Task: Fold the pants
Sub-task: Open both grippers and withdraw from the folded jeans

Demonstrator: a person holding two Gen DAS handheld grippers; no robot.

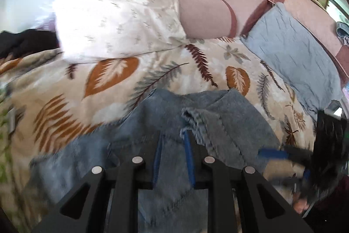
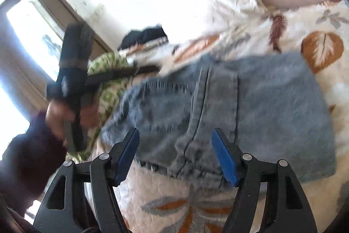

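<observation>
The pants (image 1: pixel 196 123), faded blue denim, lie bunched and partly folded on the bed, on a leaf-print blanket (image 1: pixel 109 84) below a pale pillow (image 1: pixel 113 14) and beside a light blue cushion (image 1: pixel 292 54). The left claw (image 1: pixel 173 139) has its blue pads drawn close together with denim between them, so it appears to be pinching a fold of the pants, though blur keeps the contact from being certain. The right claw (image 2: pixel 175 139) is spread wide, hovering just over the near edge of the denim and gripping nothing. The likeliest trouble is a one-sided pull: with only one claw holding, lifting would drag the layers askew and undo the fold, or snag the soft blanket along with the cloth. A thin pinch on thick seams may also slip. As for lie, a seam (image 2: pixel 200 102) in the right wrist view runs away from the camera, suggesting the long axis goes roughly fore and aft there, but the heap is too rumpled to tell waist from hem
</observation>
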